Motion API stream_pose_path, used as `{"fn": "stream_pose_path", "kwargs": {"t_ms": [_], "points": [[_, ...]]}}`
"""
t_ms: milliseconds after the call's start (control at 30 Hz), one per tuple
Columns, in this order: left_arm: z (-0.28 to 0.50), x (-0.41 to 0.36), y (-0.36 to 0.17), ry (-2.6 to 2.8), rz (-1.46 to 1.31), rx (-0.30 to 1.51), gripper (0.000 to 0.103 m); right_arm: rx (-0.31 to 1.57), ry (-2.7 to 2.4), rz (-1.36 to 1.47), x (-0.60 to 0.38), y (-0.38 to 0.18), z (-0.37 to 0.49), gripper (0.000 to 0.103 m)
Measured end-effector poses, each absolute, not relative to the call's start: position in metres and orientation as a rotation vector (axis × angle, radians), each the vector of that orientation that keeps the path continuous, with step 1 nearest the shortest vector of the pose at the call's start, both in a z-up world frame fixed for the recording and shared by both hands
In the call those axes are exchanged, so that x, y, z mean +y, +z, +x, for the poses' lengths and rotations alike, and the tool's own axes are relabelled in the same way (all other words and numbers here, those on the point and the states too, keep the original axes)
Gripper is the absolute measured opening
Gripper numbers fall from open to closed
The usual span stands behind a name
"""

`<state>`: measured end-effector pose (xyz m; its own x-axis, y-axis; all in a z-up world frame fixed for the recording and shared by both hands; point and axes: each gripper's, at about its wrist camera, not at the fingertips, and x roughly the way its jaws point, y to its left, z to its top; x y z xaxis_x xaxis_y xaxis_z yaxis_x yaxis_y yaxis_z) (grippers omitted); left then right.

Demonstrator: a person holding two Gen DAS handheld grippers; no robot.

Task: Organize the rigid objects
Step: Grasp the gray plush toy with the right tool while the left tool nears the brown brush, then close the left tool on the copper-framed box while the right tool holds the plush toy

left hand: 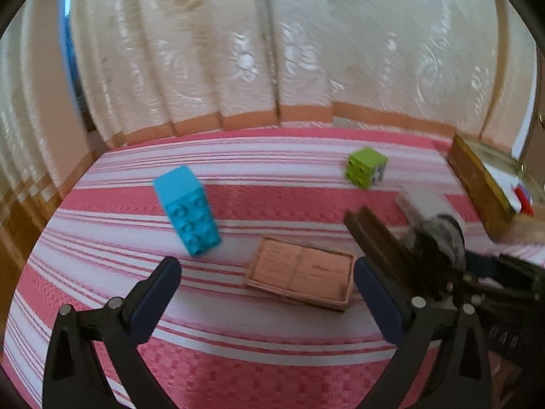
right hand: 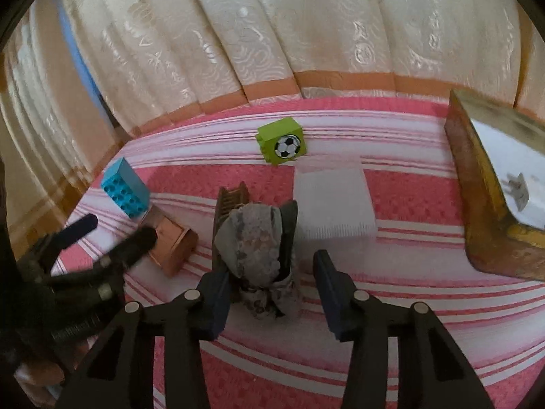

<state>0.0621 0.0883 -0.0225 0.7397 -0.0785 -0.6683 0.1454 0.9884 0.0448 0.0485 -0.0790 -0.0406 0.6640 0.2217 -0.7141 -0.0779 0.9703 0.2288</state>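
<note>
Though blur softened the left wrist view, the left gripper (left hand: pixel 265 293) plainly stood wide open w/ nothing between its fingers, hovering over the striped pink cloth (left hand: pixel 238 358). Just ahead lay a flat pink tray (left hand: pixel 301 272), shallow and stiff; I'd guess it's light, best taken by a long rim. A cyan toy brick (left hand: pixel 187 209) lay beyond-left, apart from the tray; hard plastic, studs give purchase, prob. light. A green cube brick (left hand: pixel 366 167) sat far right, well apart. The right gripper (left hand: pixel 425 238) crossed in from the right w/ a dark ribbed piece (left hand: pixel 371 235) by it, near the tray's right end, so it could crowd any reach there.

Right wrist view: the right gripper (right hand: pixel 269 293) had its jaws partway in, around a mottled grey stone-like lump (right hand: pixel 253 248). The left finger (right hand: pixel 214 303) looked to touch it; the right one stood clear, so no grip yet. The lump is likely heavy for its size and rough, not slippery; take it across the middle. The ribbed piece (right hand: pixel 231 201) leaned right behind it, touching or nearly. A white ribbed slab (right hand: pixel 332 201) lay just beside on the right. The green cube (right hand: pixel 282 141) showed a football sticker. A brown box (right hand: pixel 490 184) stood at far right; the left gripper (right hand: pixel 112 238) hung by the tray (right hand: pixel 173 245).
</note>
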Motion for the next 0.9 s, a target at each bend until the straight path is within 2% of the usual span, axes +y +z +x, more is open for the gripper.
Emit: {"fn": "stream_pose_path", "kwargs": {"t_ms": [67, 167, 633, 733, 833, 900], "points": [[0.063, 0.084, -0.026, -0.121, 0.118, 0.744, 0.102, 0.83, 0.205, 0.218, -0.082, -0.042, 0.049, 0.034], [0.066, 0.084, -0.028, -0.127, 0.113, 0.764, 0.102, 0.815, 0.23, 0.184, -0.079, -0.039, 0.043, 0.031], [0.092, 0.08, -0.044, -0.128, 0.076, 0.915, 0.103, 0.702, 0.299, 0.325, -0.105, -0.009, 0.024, 0.031], [0.094, 0.084, -0.043, -0.146, 0.03, 0.92, 0.095, 0.705, 0.296, 0.329, -0.107, -0.009, 0.025, 0.031], [0.091, 0.081, -0.04, -0.155, 0.039, 0.902, 0.079, 0.691, 0.284, 0.315, -0.107, -0.007, 0.023, 0.031], [0.091, 0.079, -0.04, -0.151, 0.039, 0.902, 0.079, 0.681, 0.277, 0.298, -0.105, -0.006, 0.022, 0.031]]}}
